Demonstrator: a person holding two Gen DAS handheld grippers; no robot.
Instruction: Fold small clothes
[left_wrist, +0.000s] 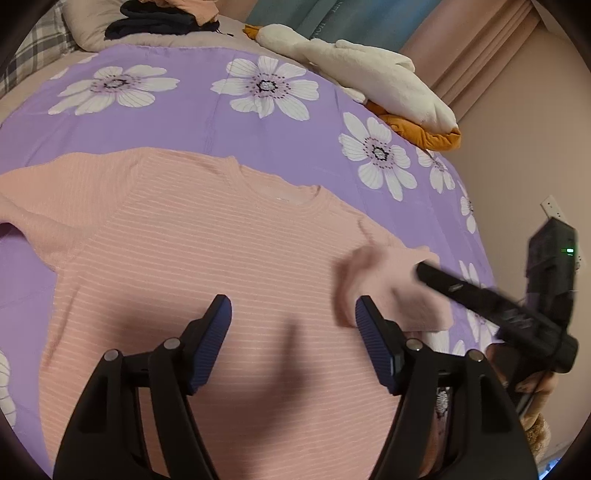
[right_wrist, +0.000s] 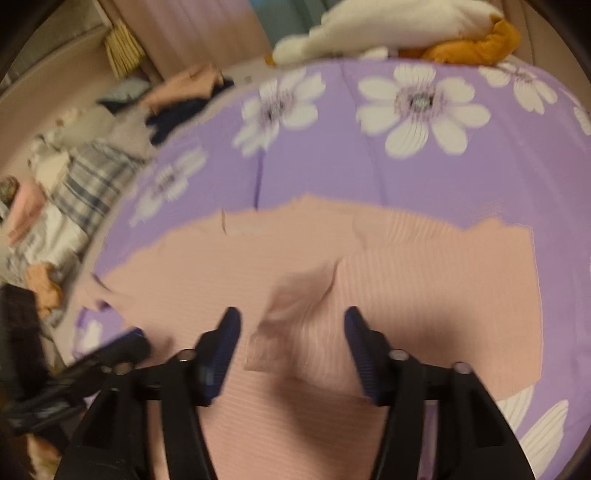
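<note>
A pink striped short-sleeved top (left_wrist: 221, 251) lies flat on the purple flowered sheet (left_wrist: 207, 122), neckline away from me. My left gripper (left_wrist: 293, 314) is open and empty, hovering over the top's chest. The top's right sleeve (left_wrist: 384, 284) is lifted and blurred beside the right gripper (left_wrist: 424, 271), which enters from the right; its jaws are hidden there. In the right wrist view, my right gripper (right_wrist: 291, 325) is open above the top (right_wrist: 424, 280), with a folded-over sleeve flap (right_wrist: 295, 317) lying between the jaws, not clamped.
A white and orange plush toy (left_wrist: 369, 77) lies at the sheet's far right edge. Dark and peach clothes (left_wrist: 162, 18) are piled at the far end. A plaid pillow (right_wrist: 88, 181) and loose garments lie to the left in the right wrist view. A wall (left_wrist: 524, 147) runs along the right.
</note>
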